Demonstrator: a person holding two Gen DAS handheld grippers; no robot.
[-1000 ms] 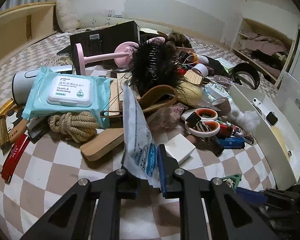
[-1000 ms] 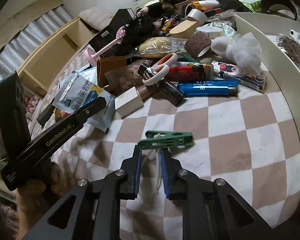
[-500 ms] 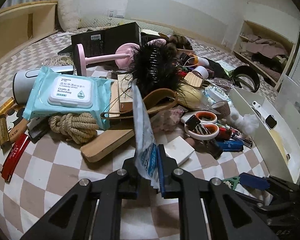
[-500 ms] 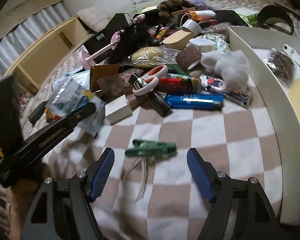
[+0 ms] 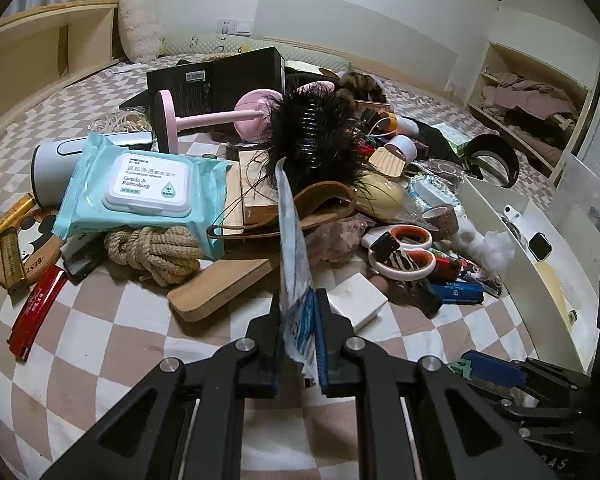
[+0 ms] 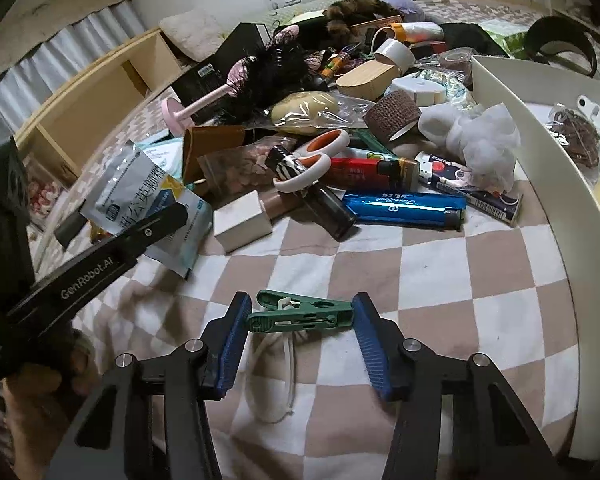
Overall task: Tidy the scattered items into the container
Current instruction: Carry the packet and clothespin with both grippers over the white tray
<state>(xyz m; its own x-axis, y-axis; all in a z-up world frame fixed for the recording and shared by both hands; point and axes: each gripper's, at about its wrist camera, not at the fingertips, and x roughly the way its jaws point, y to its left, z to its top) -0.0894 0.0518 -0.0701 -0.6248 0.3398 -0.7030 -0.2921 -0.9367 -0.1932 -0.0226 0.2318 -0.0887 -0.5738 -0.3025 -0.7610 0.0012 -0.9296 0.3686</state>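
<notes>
The right gripper [image 6: 300,344] has gone from pinched together behind the green peg [image 6: 300,314] a second ago to wide open now, its blue pads flanking the peg's two ends. The peg lies flat on the checkered bed [image 6: 440,280], a white cord [image 6: 288,364] looped from it toward the camera; neither pad seems to touch it yet. This reads as a regrasp: the jaws let go, spread, and have settled around the peg lengthwise, so closing should be the next move.

The left gripper [image 5: 298,344] stays clamped on a white-and-blue sachet [image 5: 292,264], held upright and edge-on, clear of the bed; it has been lifted slightly over the last second. In the right view the same sachet [image 6: 140,196] hangs at the near left.

The white container [image 6: 540,152] stands at the right, its wall just past the clutter, with a few things already inside. Most items, such as the scissors [image 6: 312,160] and blue tube [image 6: 404,208], are still piled on the bed, so the tidying is at an early stage.
</notes>
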